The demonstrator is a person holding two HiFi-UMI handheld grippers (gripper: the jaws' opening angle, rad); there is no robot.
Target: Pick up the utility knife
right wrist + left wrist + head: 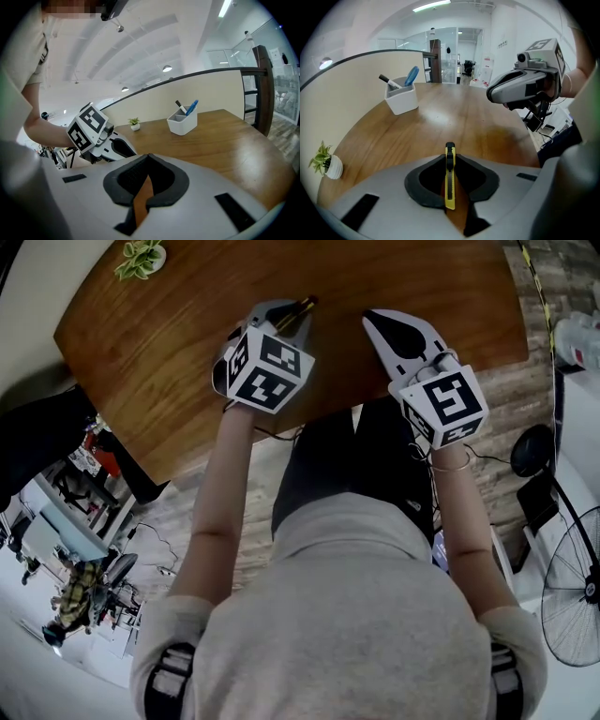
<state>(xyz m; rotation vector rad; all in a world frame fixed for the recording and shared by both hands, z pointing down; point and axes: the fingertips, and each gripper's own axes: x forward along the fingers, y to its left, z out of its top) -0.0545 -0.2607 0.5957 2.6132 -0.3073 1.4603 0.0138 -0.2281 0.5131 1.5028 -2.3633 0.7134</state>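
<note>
Utility knife (449, 185): yellow, seen edge-on, low over the table (454, 112). It is clamped by its broad faces between the jaws of the left gripper (449, 158), judged for firm purchase. No lift is evident yet.

Right gripper (147, 158): jaws closed on nothing, held aside, judged clear of the grasp.

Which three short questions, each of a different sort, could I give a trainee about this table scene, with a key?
1. True or false: the right gripper holds the utility knife.
2. What stands far back on the table? A) a white holder B) a laptop C) a mug
3. Fill in: the knife's body is ___.
Key: 1 false, the left gripper grips it between its jaws; 2 A; 3 yellow.
</note>
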